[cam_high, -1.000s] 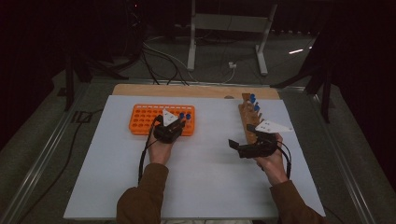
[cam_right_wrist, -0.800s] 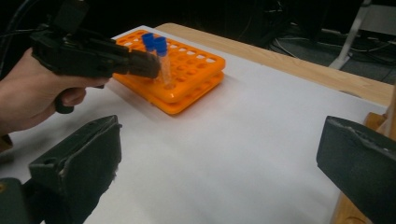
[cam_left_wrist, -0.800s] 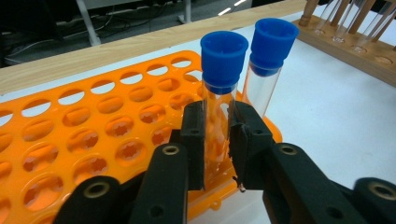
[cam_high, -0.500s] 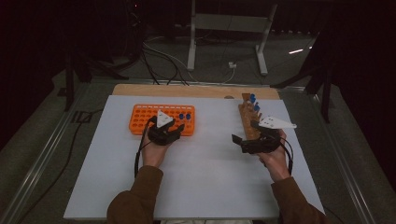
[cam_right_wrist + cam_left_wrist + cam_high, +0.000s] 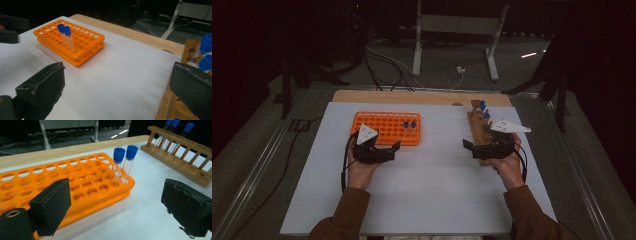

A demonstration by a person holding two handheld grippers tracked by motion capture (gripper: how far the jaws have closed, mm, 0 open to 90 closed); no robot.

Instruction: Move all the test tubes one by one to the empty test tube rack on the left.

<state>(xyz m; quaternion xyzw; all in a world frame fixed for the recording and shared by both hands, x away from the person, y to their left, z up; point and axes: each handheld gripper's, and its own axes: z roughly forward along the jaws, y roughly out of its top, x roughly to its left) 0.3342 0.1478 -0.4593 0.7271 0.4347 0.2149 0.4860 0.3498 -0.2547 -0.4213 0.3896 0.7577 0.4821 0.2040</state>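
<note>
Left claw [image 5: 396, 149] sits just in front of the orange tube rack [image 5: 382, 128], near its front edge, jaws wide with nothing between them. They have just been opening. In the left gripper view the two black pads [image 5: 51, 207] stand well apart, with the rack's front edge and bare white surface [image 5: 140, 220] showing in the gap.

Two blue-capped test tubes [image 5: 410, 125] stand upright side by side in the orange rack, toward its right end, touching or nearly so. Same pair in the left gripper view [image 5: 123, 165] and the right gripper view [image 5: 67, 37]. All other holes I can see in that rack are empty.

Right claw [image 5: 468, 146] rests at the near end of the wooden tube rack [image 5: 479, 132], jaws also wide, nothing gripped. In the right gripper view one pad [image 5: 193, 87] hangs over the wooden rack's edge, the other [image 5: 43, 86] over the white surface.

Wooden rack carries more blue-capped tubes [image 5: 482, 109] at its far end; exact count unclear from above, three caps visible in the left gripper view [image 5: 175, 123]. Both racks are on the white surface, well apart.
</note>
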